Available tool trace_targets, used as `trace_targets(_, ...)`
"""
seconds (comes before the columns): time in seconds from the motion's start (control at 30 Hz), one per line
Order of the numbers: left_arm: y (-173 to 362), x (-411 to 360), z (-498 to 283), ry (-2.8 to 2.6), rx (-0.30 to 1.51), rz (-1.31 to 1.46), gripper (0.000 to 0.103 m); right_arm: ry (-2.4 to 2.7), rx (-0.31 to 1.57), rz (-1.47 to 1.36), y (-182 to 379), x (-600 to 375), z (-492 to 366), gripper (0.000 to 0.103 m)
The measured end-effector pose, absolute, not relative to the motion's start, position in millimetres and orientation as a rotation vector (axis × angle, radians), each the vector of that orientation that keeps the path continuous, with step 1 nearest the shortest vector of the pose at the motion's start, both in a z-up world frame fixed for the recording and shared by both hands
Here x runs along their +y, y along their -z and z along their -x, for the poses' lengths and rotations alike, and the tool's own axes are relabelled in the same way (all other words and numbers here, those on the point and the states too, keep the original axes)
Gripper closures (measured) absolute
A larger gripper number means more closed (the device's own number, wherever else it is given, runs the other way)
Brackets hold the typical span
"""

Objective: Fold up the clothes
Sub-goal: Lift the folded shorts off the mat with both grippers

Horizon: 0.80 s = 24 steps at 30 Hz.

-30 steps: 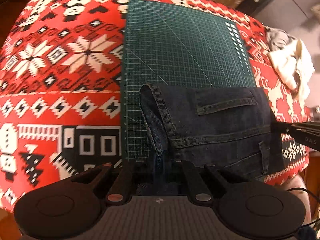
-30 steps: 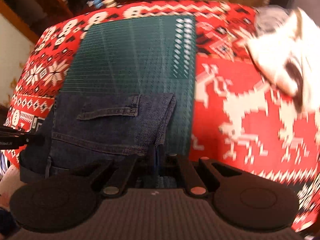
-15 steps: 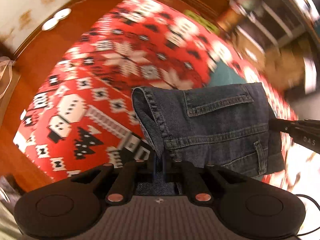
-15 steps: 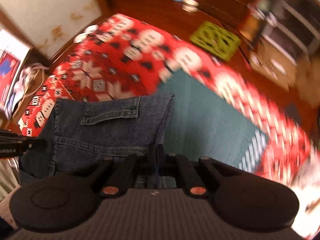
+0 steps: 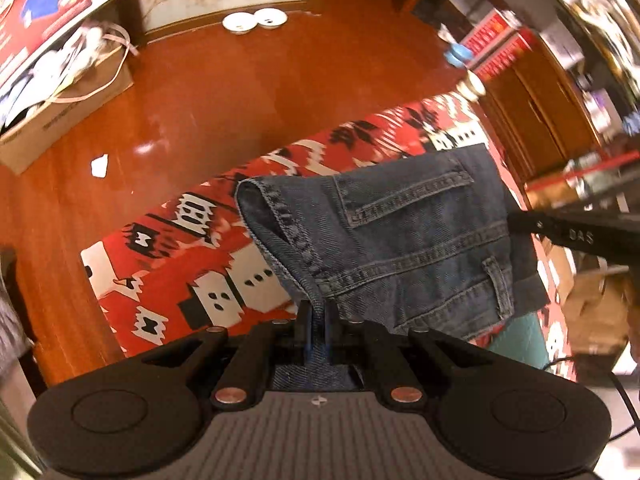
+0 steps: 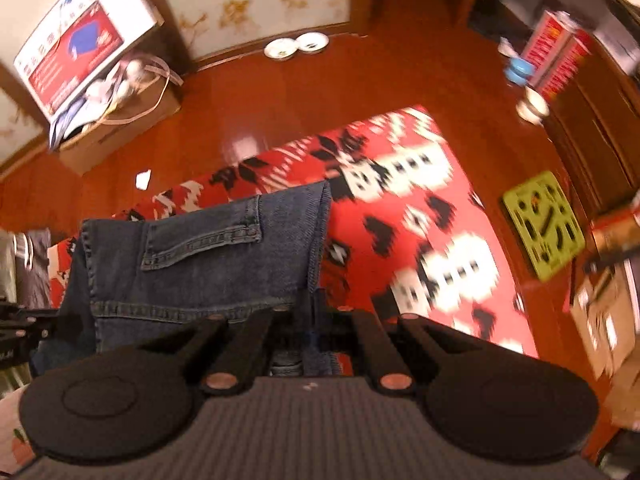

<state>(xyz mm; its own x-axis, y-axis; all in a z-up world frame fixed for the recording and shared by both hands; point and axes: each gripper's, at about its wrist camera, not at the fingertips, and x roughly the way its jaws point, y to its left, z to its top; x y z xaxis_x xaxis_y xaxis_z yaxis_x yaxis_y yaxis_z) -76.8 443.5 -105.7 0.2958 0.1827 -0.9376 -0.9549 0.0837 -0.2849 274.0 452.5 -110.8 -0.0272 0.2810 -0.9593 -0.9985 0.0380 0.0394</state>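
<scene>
While my left hand-held gripper is clenched on the near edge of the folded jeans, the denim fans out just ahead of its fingers, seam edge to the left, back pocket flap up and to the right. My right hand-held gripper is clamped on the opposite near corner of the same jeans; from that view the cloth stretches away to the left, pocket flap facing up. Its black tip also shows at the right edge of the left view, touching the denim. Jeans are held up in the air between the two, not lying on anything I can see. Below and beyond them: the table under a red, white and black patterned cloth, with a bit of teal mat peeking out under the jeans on the right. Farther out, glossy wooden floor, a cardboard box to the left, two white dishes by the wall. Right view is motion-blurred.
</scene>
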Motion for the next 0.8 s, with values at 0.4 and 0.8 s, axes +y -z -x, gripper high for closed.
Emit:
trace_targets(0.4,114.6,477.2,76.2,-1.078,0.782,1.213,0.097,-1.329,0.953,1.104,145.3,519.6,-269.3,0.102)
trace_targets(0.8,130.6,480.0,80.3,-1.042,0.768,1.333,0.097,-1.294,0.981,1.083,175.4,533.0,-272.3,0.102)
